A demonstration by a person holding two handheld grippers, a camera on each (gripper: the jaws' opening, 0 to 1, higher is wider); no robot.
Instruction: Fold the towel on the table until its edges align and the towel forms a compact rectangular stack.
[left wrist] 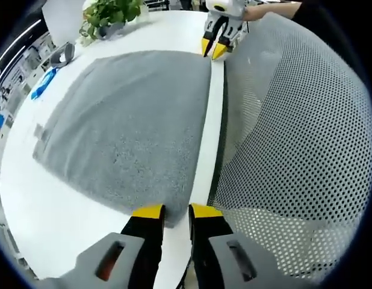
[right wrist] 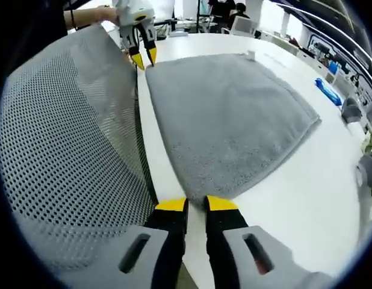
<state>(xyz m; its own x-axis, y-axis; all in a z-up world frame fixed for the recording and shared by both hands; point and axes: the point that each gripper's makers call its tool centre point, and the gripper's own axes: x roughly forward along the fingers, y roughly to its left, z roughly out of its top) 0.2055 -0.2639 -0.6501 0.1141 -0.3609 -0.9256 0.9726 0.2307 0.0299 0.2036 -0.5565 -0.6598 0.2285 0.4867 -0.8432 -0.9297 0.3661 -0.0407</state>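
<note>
The grey towel (left wrist: 129, 126) lies spread flat on the white table (left wrist: 59, 223), one long edge running beside the table's edge; the left gripper (left wrist: 176, 212) sits at the towel's near corner, its yellow-tipped jaws a narrow gap apart. The right gripper (left wrist: 217, 47) is at the far corner; a perforated mesh chair back (left wrist: 300, 138) stands beside the table; a potted plant (left wrist: 109, 15) stands at the far end.

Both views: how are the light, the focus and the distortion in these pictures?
Left gripper view: even, soft light, no glare on the white table; the grey towel is sharp, its straight edges bow from the fisheye. Right gripper view: same flat light, with faint shadow under the right claw; the mesh chair back bulges and blurs toward the rim.
</note>
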